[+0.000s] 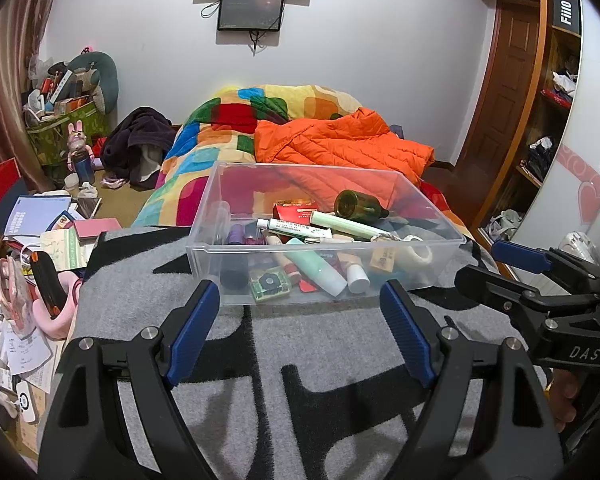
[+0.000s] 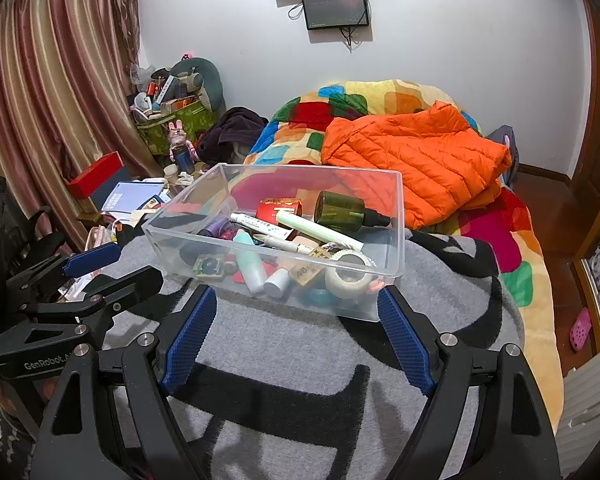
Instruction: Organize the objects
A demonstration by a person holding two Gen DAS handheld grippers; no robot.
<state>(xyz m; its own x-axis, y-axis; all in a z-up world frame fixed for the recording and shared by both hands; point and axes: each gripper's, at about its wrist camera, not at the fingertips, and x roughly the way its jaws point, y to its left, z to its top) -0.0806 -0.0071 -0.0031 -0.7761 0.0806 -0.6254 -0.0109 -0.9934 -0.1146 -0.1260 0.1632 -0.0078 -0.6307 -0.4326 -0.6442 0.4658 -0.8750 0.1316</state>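
Observation:
A clear plastic bin (image 1: 216,200) (image 2: 402,220) stands on a grey and black blanket (image 1: 320,352) (image 2: 300,348) on the bed. It holds several small items: a green bottle (image 1: 356,206) (image 2: 340,210), a red box (image 1: 294,210), a mint tube (image 1: 324,270) (image 2: 250,264) and a white tape roll (image 1: 418,254) (image 2: 348,276). My left gripper (image 1: 300,296) is open just short of the bin's near wall, with nothing between its fingers. It also shows at the left in the right wrist view as the left gripper (image 2: 116,268). My right gripper (image 2: 296,298) (image 1: 496,268) is open too, empty, at the bin's near right corner.
An orange puffer jacket (image 1: 340,144) (image 2: 416,160) lies on a colourful quilt (image 1: 228,120) behind the bin. Books, papers and bags clutter the floor at the left (image 1: 52,232). A wooden wardrobe (image 1: 540,120) stands at the right, and curtains (image 2: 60,100) hang at the left.

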